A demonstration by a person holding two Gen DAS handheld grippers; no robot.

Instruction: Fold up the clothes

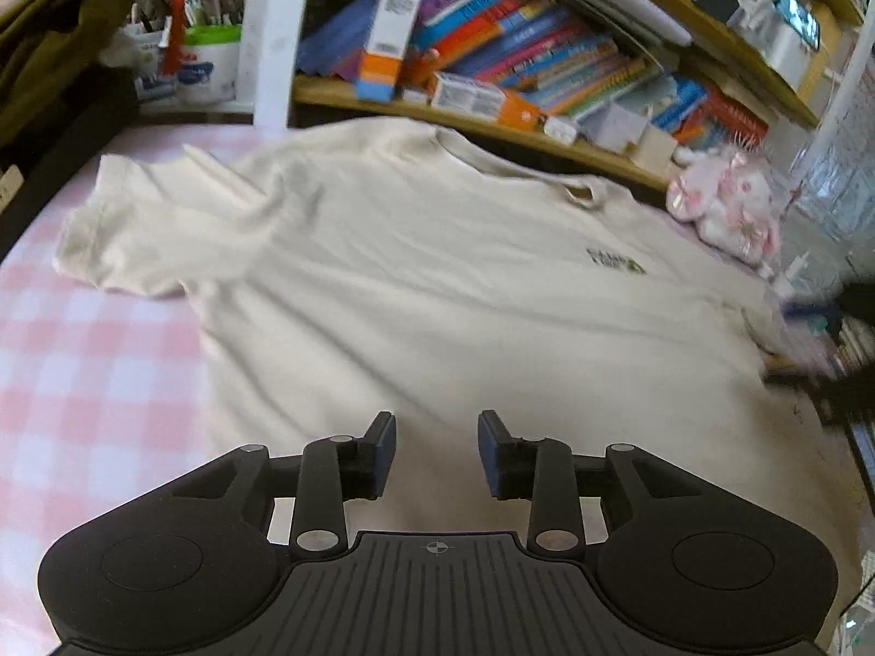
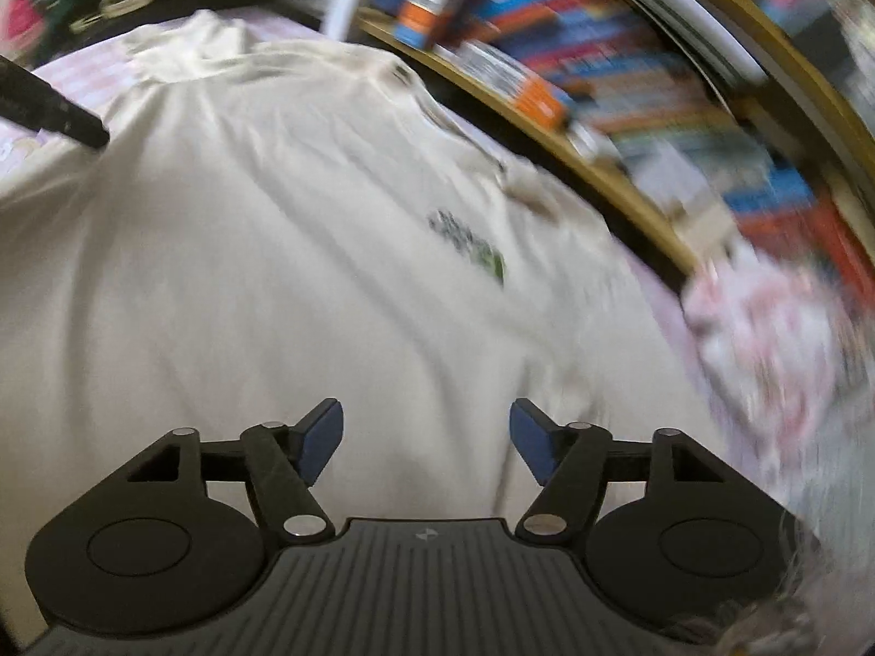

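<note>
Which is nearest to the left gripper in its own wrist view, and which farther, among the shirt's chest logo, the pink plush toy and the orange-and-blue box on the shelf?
From the left gripper:
1. Chest logo, on the shirt, ahead and right.
2. Pink plush toy, beyond the shirt, far right.
3. Orange-and-blue box, standing on the shelf, farthest.

1. The cream T-shirt (image 1: pixel 415 273) lay flat on the pink checked cover (image 1: pixel 82 382), leaving open room above it.
2. A low shelf of books (image 1: pixel 547 60) walled the far edge.
3. A pink plush toy (image 1: pixel 727 208) crowded the shirt's right shoulder.
4. Dark bags (image 1: pixel 49 54) blocked the far left corner.
</note>
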